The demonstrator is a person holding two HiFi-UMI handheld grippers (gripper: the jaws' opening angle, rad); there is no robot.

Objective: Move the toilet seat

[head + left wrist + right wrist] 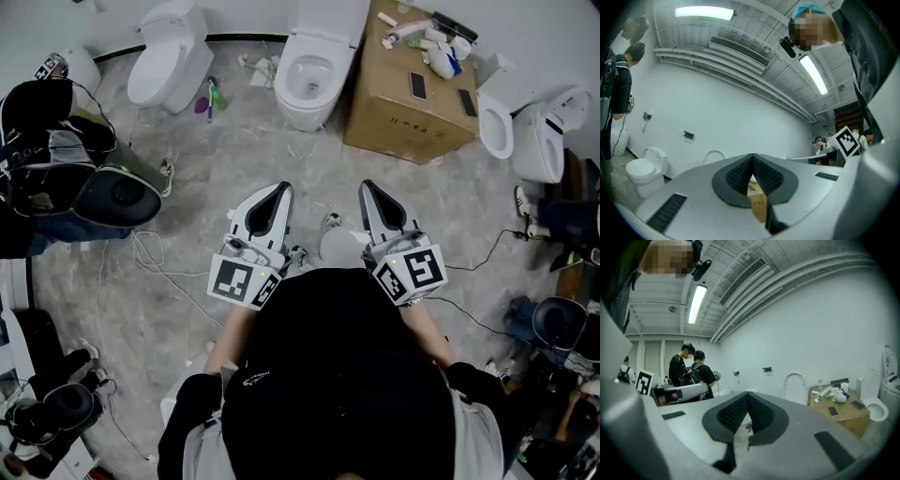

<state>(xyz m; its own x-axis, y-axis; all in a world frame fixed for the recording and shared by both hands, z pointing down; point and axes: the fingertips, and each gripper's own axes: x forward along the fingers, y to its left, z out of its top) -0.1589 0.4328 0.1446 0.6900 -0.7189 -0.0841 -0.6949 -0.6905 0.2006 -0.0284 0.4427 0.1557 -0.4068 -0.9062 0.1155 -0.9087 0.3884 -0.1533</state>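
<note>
A white toilet (312, 73) stands against the far wall straight ahead, its bowl open and its seat and lid raised against the wall. The raised seat shows as a pale arch (712, 157) in the left gripper view and as an arch (794, 386) in the right gripper view. My left gripper (279, 190) and right gripper (371, 188) are held side by side in front of me, both pointing at that toilet from some way off. Both are shut with nothing between the jaws (752, 161) (747, 401).
Left of the open toilet is a second toilet (171, 58) with its lid down, and a third (530, 127) stands at the right. A cardboard box (408, 98) beside the middle toilet carries phones and bottles. Cables (150, 258) trail over the floor at left, near a crouching person (56, 159).
</note>
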